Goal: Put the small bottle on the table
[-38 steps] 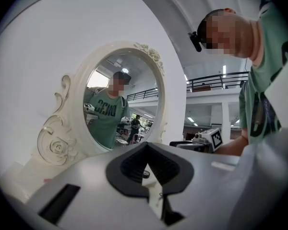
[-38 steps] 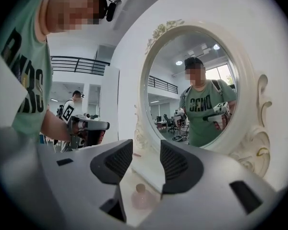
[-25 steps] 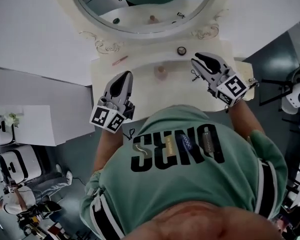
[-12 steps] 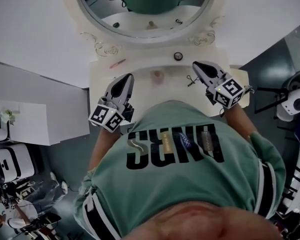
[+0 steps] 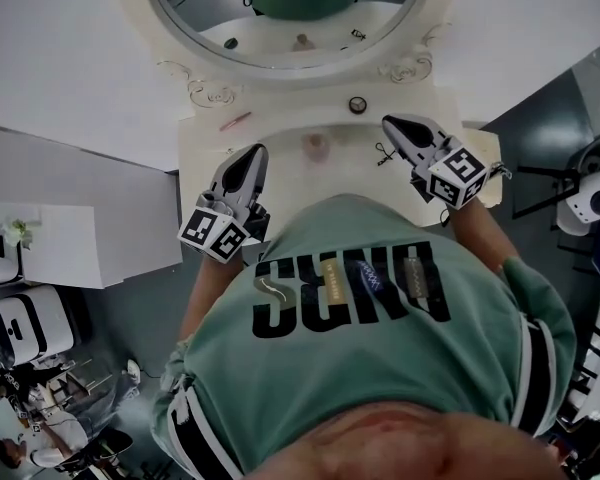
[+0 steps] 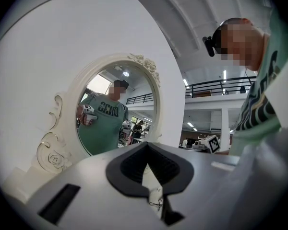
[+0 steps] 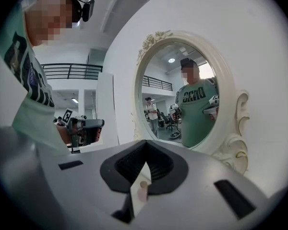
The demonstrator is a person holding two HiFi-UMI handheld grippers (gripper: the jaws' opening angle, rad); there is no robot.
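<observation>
Both grippers have their jaws pressed together at the tips, and neither holds anything. The right gripper (image 7: 145, 143) shows its dark pads meeting in a point. Through the narrow slot beneath that point, the small bottle (image 7: 143, 191) stands upright on the table beyond, clear of the pads. The left gripper (image 6: 146, 143) is closed in the same way, and its slot shows only pale tabletop.

From the head view, the small bottle (image 5: 316, 145) stands free near the middle of the cream table (image 5: 280, 128). The left gripper (image 5: 256, 152) has its tips at about 9 o'clock from the bottle, apart from it. The right gripper (image 5: 390, 121) has its tips between 2 and 3 o'clock, also apart. A wiry black thing (image 5: 382, 152) lies just beside the right tips, at their 7 o'clock.

Farther out, a round dark thing (image 5: 357, 104) sits at 1 o'clock from the bottle, and a pink stick (image 5: 235, 122) lies at 10 o'clock. At 12 o'clock, the mirror (image 5: 195, 88) rises from the back of the table in its scrolled cream frame. It reflects the person in a green shirt (image 5: 360, 348).
</observation>
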